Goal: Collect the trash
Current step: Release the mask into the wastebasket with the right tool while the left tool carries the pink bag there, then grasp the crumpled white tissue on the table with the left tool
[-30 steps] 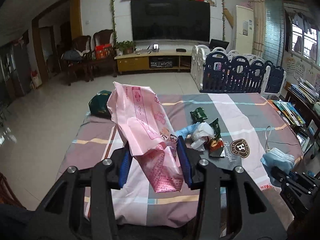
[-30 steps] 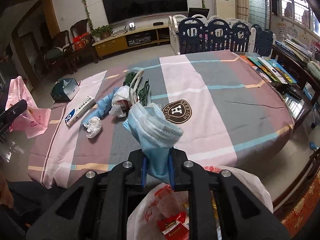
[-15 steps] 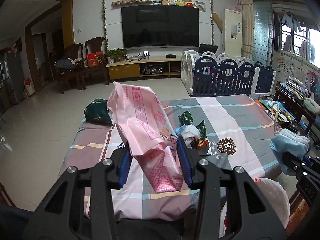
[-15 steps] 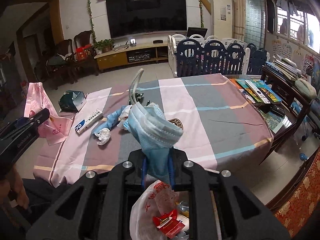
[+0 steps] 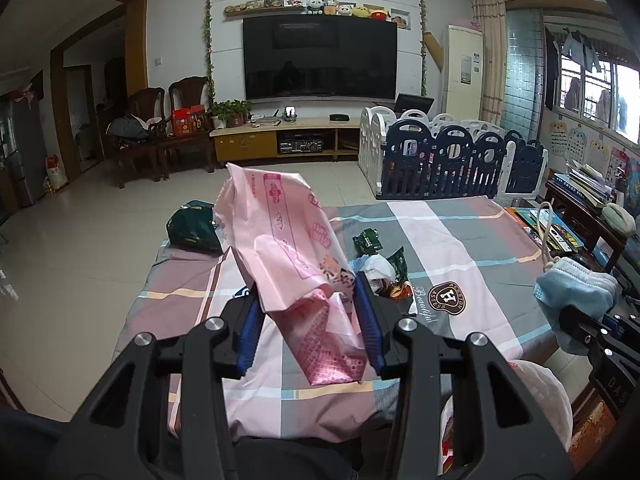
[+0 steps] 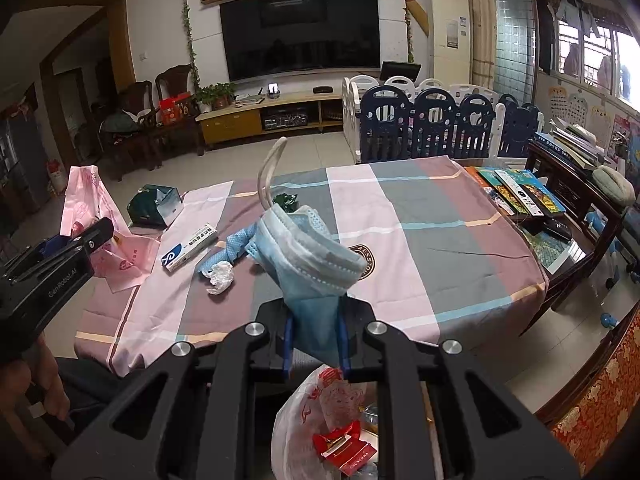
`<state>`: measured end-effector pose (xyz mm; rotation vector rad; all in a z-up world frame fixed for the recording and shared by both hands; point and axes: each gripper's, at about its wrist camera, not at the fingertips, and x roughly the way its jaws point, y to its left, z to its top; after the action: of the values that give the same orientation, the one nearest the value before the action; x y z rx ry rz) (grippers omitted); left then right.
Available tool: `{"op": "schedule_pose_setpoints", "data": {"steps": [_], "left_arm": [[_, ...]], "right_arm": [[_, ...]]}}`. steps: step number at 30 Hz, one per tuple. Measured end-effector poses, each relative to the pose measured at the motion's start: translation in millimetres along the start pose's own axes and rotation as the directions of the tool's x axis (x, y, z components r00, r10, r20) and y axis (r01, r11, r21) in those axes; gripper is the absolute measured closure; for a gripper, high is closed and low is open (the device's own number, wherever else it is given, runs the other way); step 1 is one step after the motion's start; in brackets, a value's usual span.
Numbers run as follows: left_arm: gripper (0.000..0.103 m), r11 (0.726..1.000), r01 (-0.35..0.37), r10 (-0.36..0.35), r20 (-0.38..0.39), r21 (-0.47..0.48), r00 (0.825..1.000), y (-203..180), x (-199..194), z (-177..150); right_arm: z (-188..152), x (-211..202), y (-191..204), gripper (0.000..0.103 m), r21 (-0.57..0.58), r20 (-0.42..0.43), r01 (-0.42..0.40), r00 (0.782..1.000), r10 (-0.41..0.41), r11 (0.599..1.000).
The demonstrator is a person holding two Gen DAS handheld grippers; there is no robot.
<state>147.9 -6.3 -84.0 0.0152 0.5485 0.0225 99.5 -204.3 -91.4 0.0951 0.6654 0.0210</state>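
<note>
Your right gripper [image 6: 314,334] pinches a blue face mask [image 6: 308,248] directly above the open trash bag [image 6: 320,412] below its fingers. Your left gripper [image 5: 308,320] clamps a pink plastic bag [image 5: 288,256]; remaining litter lies farther out on the tablecloth [image 6: 420,216].

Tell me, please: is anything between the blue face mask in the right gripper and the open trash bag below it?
Nothing visible. The right gripper is shut on the face mask, and the trash bag gapes right under it, with only air between. The rest of the trash lies farther off, on the table.
</note>
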Motion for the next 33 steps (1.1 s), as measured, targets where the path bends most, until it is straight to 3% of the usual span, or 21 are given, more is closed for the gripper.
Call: {"op": "schedule_pose_setpoints", "data": {"steps": [14, 16, 19, 23, 26, 28, 30, 33], "left_arm": [[0.059, 0.999, 0.036, -0.036, 0.012, 0.030, 0.999, -1, -2, 0], [0.059, 0.995, 0.080, -0.080, 0.011, 0.059, 0.997, -8, -2, -3], [0.059, 0.976, 0.206, -0.202, -0.062, 0.065, 0.977, -20, 6, -12], [0.060, 0.936, 0.340, -0.318, -0.195, 0.092, 0.928, -51, 21, -33], [0.059, 0.907, 0.406, -0.362, -0.287, 0.110, 0.887, -78, 32, -57], [0.060, 0.878, 0.469, -0.411, -0.355, 0.094, 0.840, -94, 38, -74], [0.060, 0.841, 0.536, -0.462, -0.411, 0.079, 0.786, -108, 42, -88], [0.059, 0.781, 0.621, -0.522, -0.475, 0.066, 0.708, -122, 42, -107]], "right_arm": [[-3, -4, -3, 0.085, 0.003, 0.000, 0.026, 1.000, -0.026, 1.000], [-7, -6, -6, 0.085, -0.007, -0.013, 0.081, 0.997, -0.081, 0.997], [-19, -8, -22, 0.085, 0.004, -0.055, 0.134, 0.990, -0.133, 0.991], [-48, -4, -50, 0.085, 0.022, -0.173, 0.176, 0.970, -0.169, 0.984], [-88, 7, -68, 0.083, 0.004, -0.315, 0.198, 0.930, -0.187, 0.980], [-110, 10, -82, 0.066, 0.030, -0.383, 0.202, 0.907, -0.175, 0.979], [-119, 7, -92, 0.031, 0.073, -0.400, 0.205, 0.903, -0.160, 0.976], [-107, -13, -110, 0.026, 0.159, -0.323, 0.260, 0.925, -0.198, 0.952]]}}
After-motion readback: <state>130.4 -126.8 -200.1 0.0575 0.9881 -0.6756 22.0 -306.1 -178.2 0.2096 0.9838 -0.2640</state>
